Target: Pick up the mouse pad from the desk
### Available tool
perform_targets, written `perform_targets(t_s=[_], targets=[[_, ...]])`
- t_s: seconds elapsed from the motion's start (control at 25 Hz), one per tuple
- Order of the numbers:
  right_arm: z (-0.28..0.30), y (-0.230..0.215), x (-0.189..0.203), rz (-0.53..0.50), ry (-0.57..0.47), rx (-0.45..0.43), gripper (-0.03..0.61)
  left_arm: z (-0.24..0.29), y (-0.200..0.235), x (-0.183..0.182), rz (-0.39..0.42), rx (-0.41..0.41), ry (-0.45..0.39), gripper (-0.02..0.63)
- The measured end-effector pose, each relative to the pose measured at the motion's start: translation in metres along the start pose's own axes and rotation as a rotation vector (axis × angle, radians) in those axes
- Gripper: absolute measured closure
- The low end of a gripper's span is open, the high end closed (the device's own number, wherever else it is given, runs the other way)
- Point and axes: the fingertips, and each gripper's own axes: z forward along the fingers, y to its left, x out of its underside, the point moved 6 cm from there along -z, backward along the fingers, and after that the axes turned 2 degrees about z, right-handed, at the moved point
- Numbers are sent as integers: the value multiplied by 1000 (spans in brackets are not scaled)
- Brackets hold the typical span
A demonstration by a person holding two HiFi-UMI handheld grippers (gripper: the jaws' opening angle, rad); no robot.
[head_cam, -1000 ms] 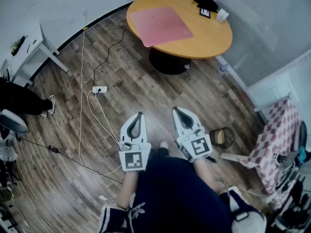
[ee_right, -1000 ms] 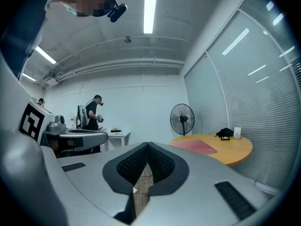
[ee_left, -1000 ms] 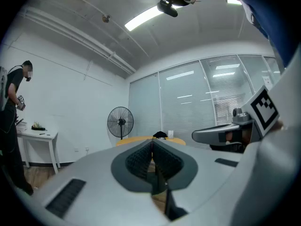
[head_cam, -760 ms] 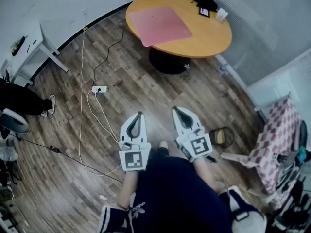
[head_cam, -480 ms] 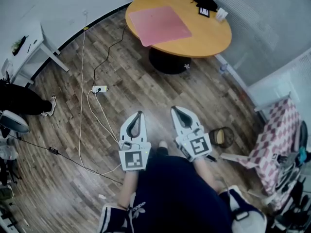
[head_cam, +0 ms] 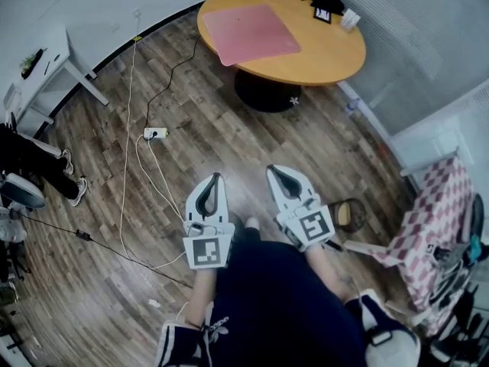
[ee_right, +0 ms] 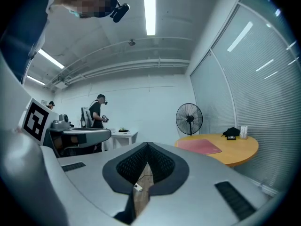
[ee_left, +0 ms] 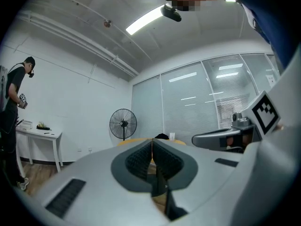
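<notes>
both closed: left claw, right claw; mouse pad on desk

Wood-plank floor fills the head view. A round desk stands at top centre. A white side table sits at upper left by a white wall. Glass panels with blinds run down the right. In the right gripper view, a fan stands centre right and a tube light glows at top.

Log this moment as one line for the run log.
left gripper: shut, empty | right gripper: shut, empty | mouse pad: flat on table, untouched, far ahead
</notes>
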Motion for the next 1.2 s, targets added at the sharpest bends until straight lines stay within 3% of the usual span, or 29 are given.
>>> perform_targets(t_s=[0.48, 0.64, 0.84, 1.2], targets=[[40, -11, 4, 23, 22, 15, 575, 28, 35, 9, -31, -2, 33, 609], [83, -18, 0, 25, 29, 31, 575, 61, 71, 8, -68, 22, 34, 609], [144, -25, -22, 14, 18, 45, 575, 110, 126, -10, -48, 59, 18, 609], [194, -43, -39, -4, -24, 207, 575, 148, 179, -8, -66, 114, 36, 609]])
